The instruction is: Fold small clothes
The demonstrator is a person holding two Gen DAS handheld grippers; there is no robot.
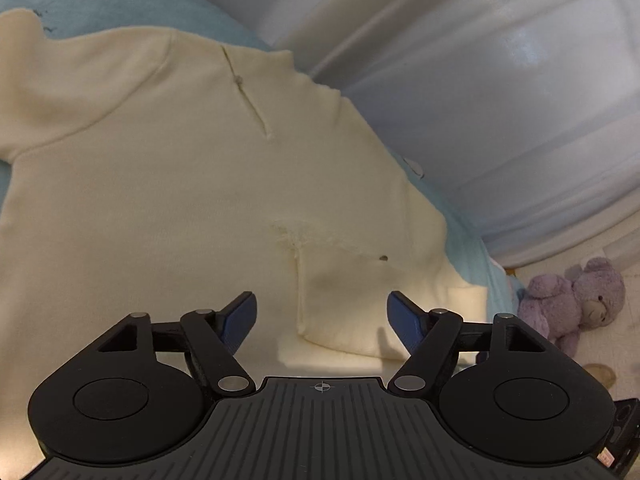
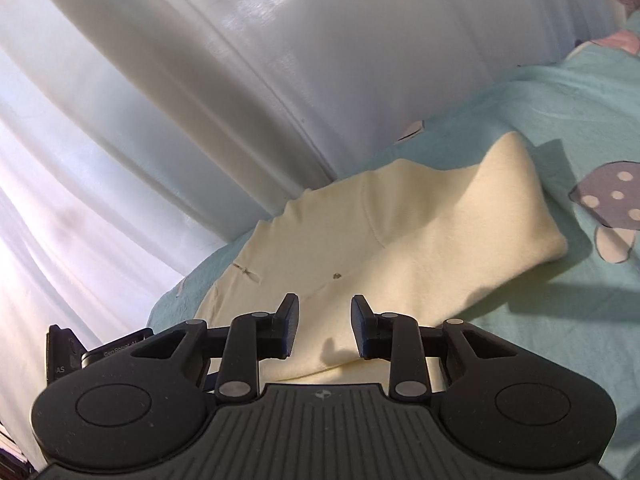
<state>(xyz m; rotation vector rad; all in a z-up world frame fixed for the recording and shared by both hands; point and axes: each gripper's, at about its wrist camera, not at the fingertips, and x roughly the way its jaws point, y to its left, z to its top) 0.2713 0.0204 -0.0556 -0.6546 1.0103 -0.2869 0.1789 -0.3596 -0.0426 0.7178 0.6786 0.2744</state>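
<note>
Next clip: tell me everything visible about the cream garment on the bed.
The cream garment is a small, soft, fleece-like top lying flat on the light blue bedsheet, next to white curtains. A short slit with a small fastener, a seam, a tiny dark speck and a puckered patch show. One sleeve looks folded across the body. Neither claw touches it; both hover above, empty.

The garment [image 1: 180,200] lies spread on the bed [image 2: 520,112], reaching the bed's edge along the curtain [image 1: 480,80]. My left gripper [image 1: 321,316] and right gripper [image 2: 325,326] hang over its near part. A stuffed bear [image 1: 576,304] lies on the floor beyond the bed's corner.
</note>
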